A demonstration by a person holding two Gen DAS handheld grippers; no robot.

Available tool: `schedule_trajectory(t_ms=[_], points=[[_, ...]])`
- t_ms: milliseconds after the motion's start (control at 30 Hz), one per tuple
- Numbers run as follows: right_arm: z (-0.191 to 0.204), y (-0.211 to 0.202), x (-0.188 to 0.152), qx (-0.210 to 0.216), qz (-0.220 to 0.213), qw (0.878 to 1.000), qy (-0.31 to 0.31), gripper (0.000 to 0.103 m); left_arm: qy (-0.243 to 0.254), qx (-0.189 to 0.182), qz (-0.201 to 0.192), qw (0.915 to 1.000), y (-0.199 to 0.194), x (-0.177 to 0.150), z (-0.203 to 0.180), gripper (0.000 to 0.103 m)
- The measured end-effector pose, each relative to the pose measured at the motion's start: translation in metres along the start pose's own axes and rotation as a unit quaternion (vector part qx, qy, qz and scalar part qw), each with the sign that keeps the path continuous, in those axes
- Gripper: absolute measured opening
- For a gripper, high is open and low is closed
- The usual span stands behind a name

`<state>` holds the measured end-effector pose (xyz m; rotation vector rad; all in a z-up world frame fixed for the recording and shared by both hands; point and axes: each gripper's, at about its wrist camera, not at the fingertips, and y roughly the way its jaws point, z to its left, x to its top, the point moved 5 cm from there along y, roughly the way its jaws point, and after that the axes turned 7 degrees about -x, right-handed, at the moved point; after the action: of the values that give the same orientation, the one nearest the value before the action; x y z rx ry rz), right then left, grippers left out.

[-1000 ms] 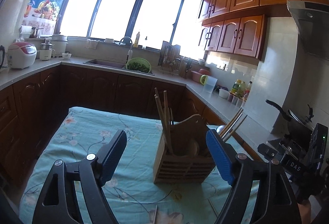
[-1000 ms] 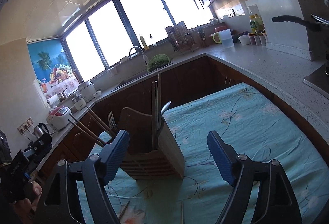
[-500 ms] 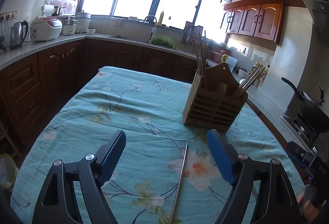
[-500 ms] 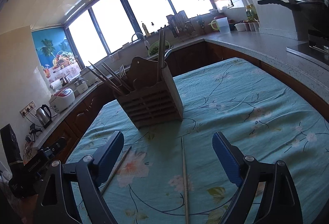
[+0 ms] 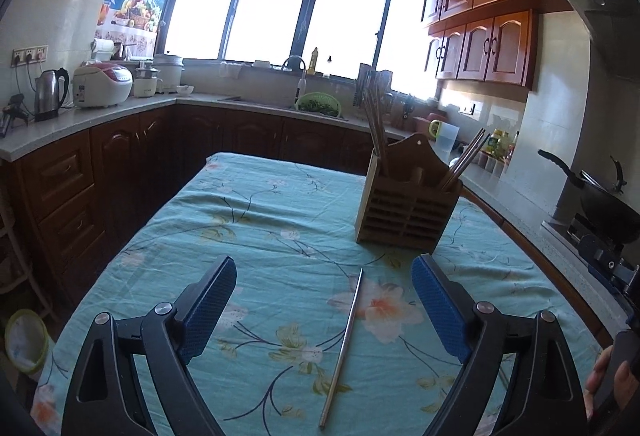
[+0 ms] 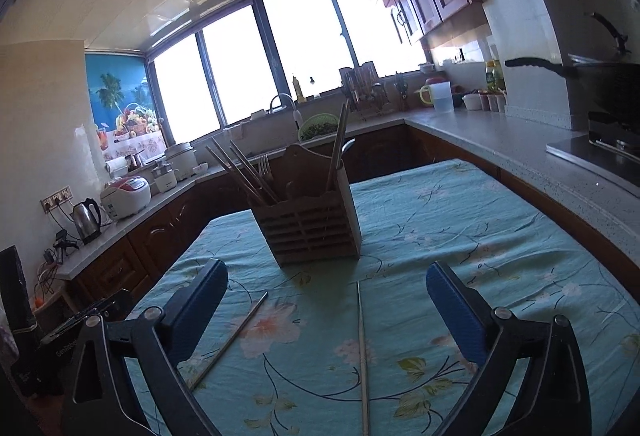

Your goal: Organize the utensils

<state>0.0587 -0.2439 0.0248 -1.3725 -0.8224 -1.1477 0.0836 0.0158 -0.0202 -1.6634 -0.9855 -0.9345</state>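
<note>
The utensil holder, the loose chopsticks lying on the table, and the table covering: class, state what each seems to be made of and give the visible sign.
Utensil holder: apparently wood or bamboo, matte brown, with slatted front and visible grain tone.
Loose chopsticks: probably stainless steel, thin, grey, with a dull sheen.
Table covering: woven cloth, matte turquoise floral print, showing wrinkles and folds.

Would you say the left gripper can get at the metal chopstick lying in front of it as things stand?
Probably yes. The left gripper is open, the metal chopstick lies flat on the tablecloth between its fingers, and nothing covers it.
</note>
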Motion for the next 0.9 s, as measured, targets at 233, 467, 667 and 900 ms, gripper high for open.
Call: schedule_trajectory(t_ms=[233,467,667,900], points=[[0.013,-0.032,-0.008,0.001,-0.068,0.996,-0.055,0.103,0.062,0.041,-0.065,0.9951,-0.043,-0.011,-0.014,0.102],[0.003,-0.035,-0.035,-0.012,-0.049,0.997,-0.061,0.103,0.093,0.042,-0.056,0.9932,-0.061,-0.046,-0.025,0.102],[-0.002,-0.039,-0.043,-0.017,-0.04,0.997,-0.062,0.103,0.091,0.046,-0.037,0.9941,-0.06,-0.051,-0.025,0.102],[-0.008,-0.037,-0.049,-0.023,-0.034,0.997,-0.06,0.103,0.079,0.053,-0.029,0.995,-0.058,-0.05,-0.017,0.102]])
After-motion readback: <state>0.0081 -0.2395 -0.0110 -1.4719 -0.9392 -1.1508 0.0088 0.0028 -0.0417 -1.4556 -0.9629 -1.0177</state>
